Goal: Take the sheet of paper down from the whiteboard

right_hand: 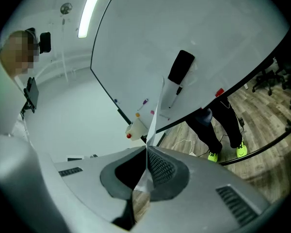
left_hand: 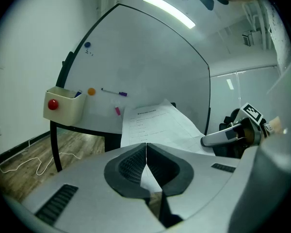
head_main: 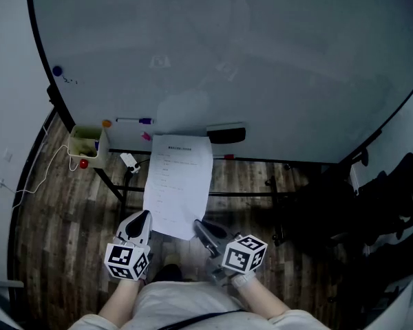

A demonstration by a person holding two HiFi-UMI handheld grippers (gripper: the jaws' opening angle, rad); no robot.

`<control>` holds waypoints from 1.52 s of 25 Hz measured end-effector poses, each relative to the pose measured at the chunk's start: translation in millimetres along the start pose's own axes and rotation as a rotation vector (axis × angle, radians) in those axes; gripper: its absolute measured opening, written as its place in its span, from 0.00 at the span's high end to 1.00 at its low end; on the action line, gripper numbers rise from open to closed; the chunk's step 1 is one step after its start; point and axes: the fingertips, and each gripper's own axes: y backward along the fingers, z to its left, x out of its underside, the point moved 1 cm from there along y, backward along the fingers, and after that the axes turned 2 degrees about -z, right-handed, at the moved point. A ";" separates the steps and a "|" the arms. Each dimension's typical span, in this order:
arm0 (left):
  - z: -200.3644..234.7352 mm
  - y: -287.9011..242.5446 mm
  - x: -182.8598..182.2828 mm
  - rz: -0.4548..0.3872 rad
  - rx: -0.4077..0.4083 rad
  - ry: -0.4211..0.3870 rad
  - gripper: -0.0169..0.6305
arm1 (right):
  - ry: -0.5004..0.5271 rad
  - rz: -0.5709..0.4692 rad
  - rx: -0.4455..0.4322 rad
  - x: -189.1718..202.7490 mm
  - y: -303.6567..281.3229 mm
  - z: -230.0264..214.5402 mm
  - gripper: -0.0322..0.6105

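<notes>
The left gripper (head_main: 144, 217) and right gripper (head_main: 199, 225) each clench their fingers on a lower corner of the sheet of paper (head_main: 179, 177) before the whiteboard (head_main: 261, 60).

A whiteboard (head_main: 261, 60) with a black frame stands on a dark stand (head_main: 117, 188) over a wood-plank floor (head_main: 55, 212). A blue magnet (head_main: 57, 70) sits near the board's left edge. Lower down are an orange magnet (head_main: 107, 123), a marker (head_main: 134, 120) lying level and a pink magnet (head_main: 146, 136). A black eraser (head_main: 226, 135) sits near the bottom edge, at the top right corner of a printed sheet (head_main: 179, 184), whose top lies against the board. A small red piece (head_main: 228, 157) is just below the eraser. A cream box (head_main: 102, 153) hangs at the lower left corner, with a red magnet (head_main: 84, 163) on its front. On the floor lie a white cable (head_main: 29, 181) at left and dark chairs (head_main: 392, 191) at right.
</notes>
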 end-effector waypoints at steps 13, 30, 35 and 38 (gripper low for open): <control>2.7 16.8 17.6 0.044 -0.023 0.009 0.95 | -0.025 0.098 -0.041 35.8 2.7 2.9 0.92; 14.3 37.8 42.2 0.112 -0.064 0.014 0.95 | -0.106 0.234 -0.078 85.0 7.0 -3.3 0.92; 19.2 40.2 47.4 0.125 -0.084 0.019 0.95 | -0.130 0.256 -0.091 93.8 7.4 -3.3 0.92; 26.9 41.7 47.9 0.128 -0.106 0.017 0.95 | -0.138 0.263 -0.093 95.9 8.1 -4.7 0.92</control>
